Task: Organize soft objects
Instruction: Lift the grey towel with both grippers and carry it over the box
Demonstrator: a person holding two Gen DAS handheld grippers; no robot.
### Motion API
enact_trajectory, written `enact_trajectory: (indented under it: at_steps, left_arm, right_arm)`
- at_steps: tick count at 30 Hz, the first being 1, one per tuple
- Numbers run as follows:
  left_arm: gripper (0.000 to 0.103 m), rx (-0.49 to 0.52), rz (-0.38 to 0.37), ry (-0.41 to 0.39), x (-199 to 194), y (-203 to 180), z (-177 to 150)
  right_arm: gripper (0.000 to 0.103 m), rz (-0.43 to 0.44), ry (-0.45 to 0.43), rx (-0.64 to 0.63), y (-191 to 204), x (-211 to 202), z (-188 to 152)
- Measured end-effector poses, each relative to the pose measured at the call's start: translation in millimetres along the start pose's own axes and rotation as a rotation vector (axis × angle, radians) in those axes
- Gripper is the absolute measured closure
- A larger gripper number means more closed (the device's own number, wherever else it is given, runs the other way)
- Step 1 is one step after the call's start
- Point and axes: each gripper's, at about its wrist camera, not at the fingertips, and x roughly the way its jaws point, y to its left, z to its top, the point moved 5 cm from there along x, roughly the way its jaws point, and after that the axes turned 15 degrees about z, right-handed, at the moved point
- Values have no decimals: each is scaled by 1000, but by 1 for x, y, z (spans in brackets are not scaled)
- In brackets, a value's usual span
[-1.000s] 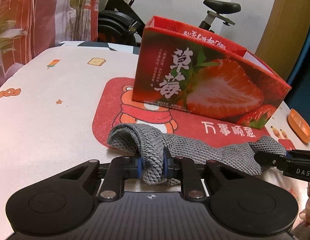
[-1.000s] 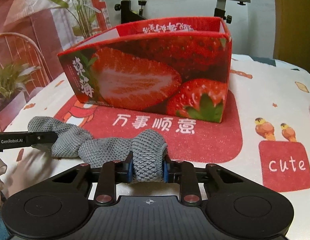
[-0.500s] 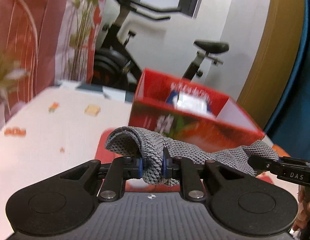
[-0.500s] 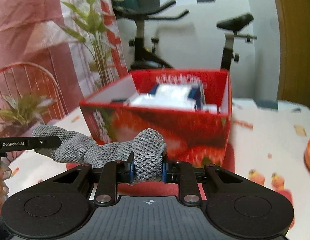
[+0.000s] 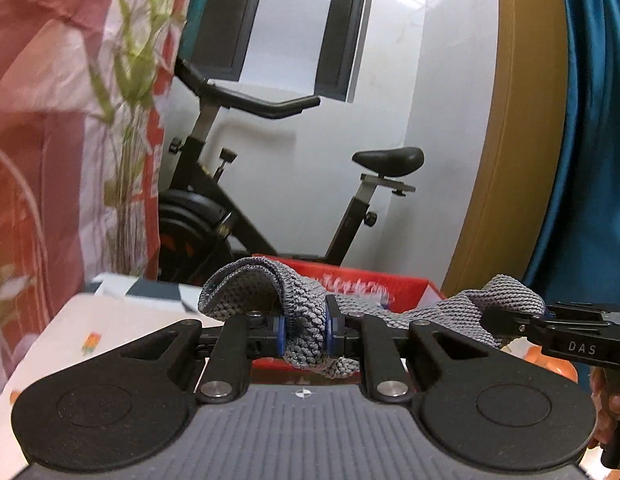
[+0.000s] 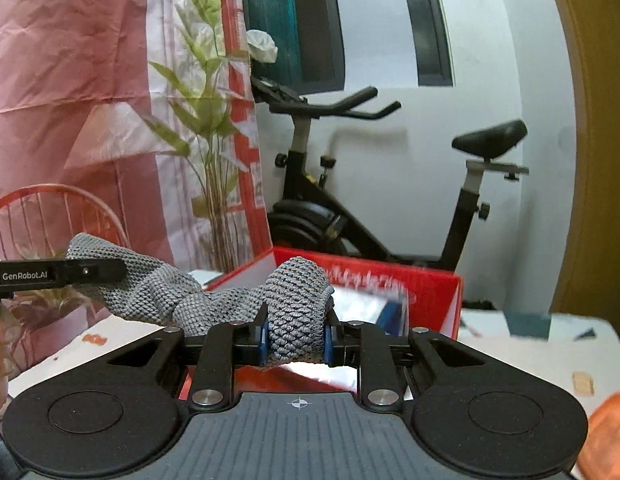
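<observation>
A red cardboard box [image 6: 426,292] printed with strawberries sits open-topped on a table [image 6: 530,344]. Inside it lie white and blue packages [image 6: 374,304], too blurred to identify. A gray knitted cloth [image 6: 214,300] hangs stretched in the air, in front of and above the box's near wall. The left gripper [image 5: 306,330] is clamped tight on one bunched end of the cloth, and the right gripper [image 6: 296,336] is clamped on the other end. An exercise bike [image 5: 246,208] stands behind the table. One second ago the cloth lay low on the red mat before the box; both grippers have since raised it to the box's rim.
</observation>
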Motion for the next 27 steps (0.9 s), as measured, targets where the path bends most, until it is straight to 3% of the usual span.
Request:
enact_trajectory:
  at_steps: [7, 14, 22, 27]
  left_arm:
    - [85, 63, 0, -8, 37, -17, 22]
    - [85, 90, -6, 41, 84, -31, 29]
    - [85, 134, -44, 213, 154, -41, 6]
    - [85, 174, -44, 264, 180, -41, -4]
  right_arm:
    - [82, -32, 15, -42, -21, 19, 27]
    - [82, -87, 44, -25, -60, 46, 40]
    - [82, -123, 157, -34, -95, 107, 32]
    - [82, -140, 232, -48, -107, 142, 19]
